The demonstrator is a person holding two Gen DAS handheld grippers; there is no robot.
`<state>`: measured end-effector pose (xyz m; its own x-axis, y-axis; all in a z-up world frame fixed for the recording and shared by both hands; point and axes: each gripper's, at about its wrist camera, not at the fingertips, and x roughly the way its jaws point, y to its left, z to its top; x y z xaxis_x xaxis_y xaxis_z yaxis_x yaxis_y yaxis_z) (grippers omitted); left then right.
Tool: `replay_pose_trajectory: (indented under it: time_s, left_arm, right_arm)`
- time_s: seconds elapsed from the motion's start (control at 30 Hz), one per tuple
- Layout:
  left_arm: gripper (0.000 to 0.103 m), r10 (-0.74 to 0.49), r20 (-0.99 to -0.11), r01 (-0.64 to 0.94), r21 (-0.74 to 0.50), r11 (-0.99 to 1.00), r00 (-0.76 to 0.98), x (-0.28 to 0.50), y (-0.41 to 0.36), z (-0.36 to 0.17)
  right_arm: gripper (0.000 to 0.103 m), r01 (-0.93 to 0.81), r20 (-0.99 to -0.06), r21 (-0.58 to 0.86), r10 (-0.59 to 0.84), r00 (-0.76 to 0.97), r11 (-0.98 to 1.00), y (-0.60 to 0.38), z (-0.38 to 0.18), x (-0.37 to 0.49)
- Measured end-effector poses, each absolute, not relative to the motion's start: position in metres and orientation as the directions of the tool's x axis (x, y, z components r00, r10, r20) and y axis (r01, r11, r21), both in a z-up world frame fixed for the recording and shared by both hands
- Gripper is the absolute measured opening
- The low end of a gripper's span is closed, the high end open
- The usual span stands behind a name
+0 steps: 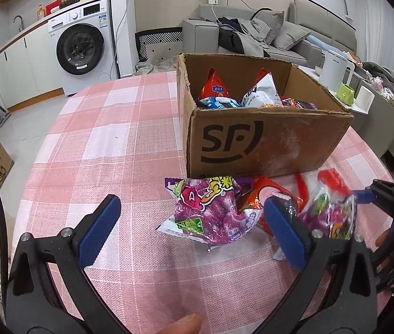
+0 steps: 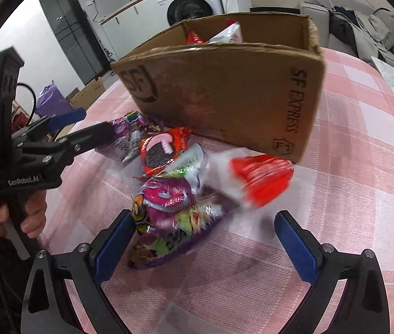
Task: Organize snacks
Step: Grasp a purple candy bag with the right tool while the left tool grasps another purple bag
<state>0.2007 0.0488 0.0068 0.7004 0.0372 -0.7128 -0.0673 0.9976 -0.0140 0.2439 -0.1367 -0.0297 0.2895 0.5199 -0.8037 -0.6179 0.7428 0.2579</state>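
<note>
Right gripper [image 2: 199,246] stood wide open over a purple candy bag [image 2: 169,222] lying in front of the SF Express box [image 2: 224,89], pads not pressing it. Left gripper [image 1: 194,233] was also wide open, empty, above another purple bag [image 1: 210,217] by the box front. Several packets already sat inside the box. About four packets, possibly more under blur, remained outside on the pink checked tablecloth [image 1: 99,139]; the task looked partly done.

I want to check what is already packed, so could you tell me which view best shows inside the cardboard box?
The left wrist view: it looks down into the cardboard box at several packets. The right wrist view shows mainly its outer walls.
</note>
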Motion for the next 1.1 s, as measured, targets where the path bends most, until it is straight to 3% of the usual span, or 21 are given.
replay_pose_trajectory:
  time_s: [0.37, 0.47, 0.5, 0.63, 1.1]
  left_arm:
    - [0.102, 0.035, -0.714, -0.066, -0.016, 0.998, 0.699, 0.202, 0.05, 0.006]
    - [0.102, 0.036, -0.717, -0.065, -0.013, 0.998, 0.696, 0.202, 0.05, 0.005]
    - [0.102, 0.035, -0.717, -0.064, -0.013, 0.998, 0.696, 0.202, 0.05, 0.004]
    - [0.102, 0.033, -0.717, -0.057, -0.01, 0.998, 0.696, 0.202, 0.048, 0.004]
    - [0.102, -0.046, -0.747, -0.034, -0.092, 0.995, 0.664, 0.208, 0.051, -0.01]
  right_arm:
    - [0.081, -0.641, -0.778, 0.31, 0.575, 0.254, 0.702, -0.127, -0.033, 0.239]
    - [0.068, -0.648, -0.762, 0.33, 0.599, 0.247, 0.687, -0.125, -0.032, 0.237]
    - [0.059, -0.653, -0.759, 0.331, 0.603, 0.246, 0.682, -0.124, -0.032, 0.237]
    - [0.051, -0.667, -0.728, 0.347, 0.638, 0.252, 0.66, -0.124, -0.021, 0.234]
    - [0.048, -0.635, -0.651, 0.329, 0.655, 0.384, 0.699, -0.148, 0.015, 0.244]
